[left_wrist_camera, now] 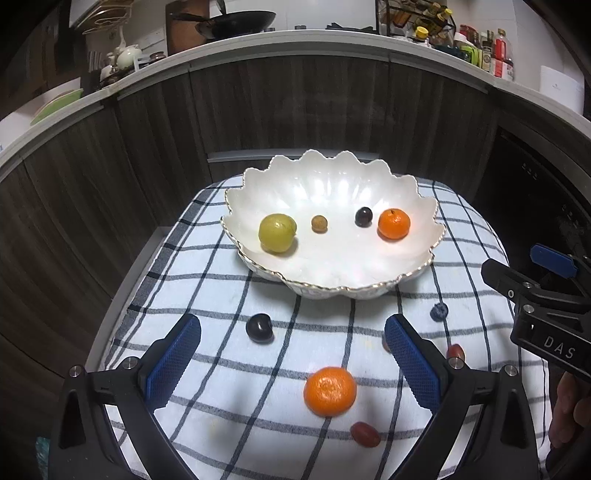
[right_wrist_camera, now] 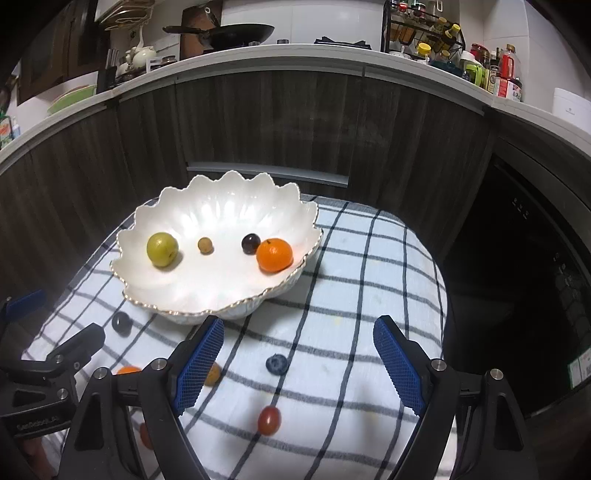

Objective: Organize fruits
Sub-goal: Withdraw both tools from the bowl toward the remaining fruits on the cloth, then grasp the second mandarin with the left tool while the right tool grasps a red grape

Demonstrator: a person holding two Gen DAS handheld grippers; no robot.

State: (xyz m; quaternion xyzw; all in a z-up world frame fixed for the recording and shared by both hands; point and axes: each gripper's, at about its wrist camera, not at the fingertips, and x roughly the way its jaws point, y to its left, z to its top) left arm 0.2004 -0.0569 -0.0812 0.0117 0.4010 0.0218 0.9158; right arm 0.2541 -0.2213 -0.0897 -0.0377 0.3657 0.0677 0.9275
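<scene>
A white scalloped bowl (left_wrist_camera: pixel 417 254) (right_wrist_camera: pixel 155 291) sits on a checked cloth and holds a green fruit (left_wrist_camera: pixel 277 232) (right_wrist_camera: pixel 162 249), a small brown fruit (left_wrist_camera: pixel 319 223) (right_wrist_camera: pixel 205 245), a dark grape (left_wrist_camera: pixel 364 216) (right_wrist_camera: pixel 251 243) and a mandarin (left_wrist_camera: pixel 394 223) (right_wrist_camera: pixel 274 254). On the cloth lie a mandarin (left_wrist_camera: pixel 330 391), a dark grape (left_wrist_camera: pixel 259 328) (right_wrist_camera: pixel 122 323), a blueberry (left_wrist_camera: pixel 439 311) (right_wrist_camera: pixel 277 364) and red grape tomatoes (left_wrist_camera: pixel 365 434) (right_wrist_camera: pixel 269 420). My left gripper (left_wrist_camera: pixel 293 332) is open above the loose mandarin. My right gripper (right_wrist_camera: pixel 298 334) is open above the blueberry.
The checked cloth (left_wrist_camera: pixel 221 424) (right_wrist_camera: pixel 351 295) covers a small table in front of dark cabinet doors (left_wrist_camera: pixel 295 107). A counter above carries a wok (left_wrist_camera: pixel 236 22) and bottles (left_wrist_camera: pixel 495 51). A dark appliance (right_wrist_camera: pixel 535 295) stands at the right.
</scene>
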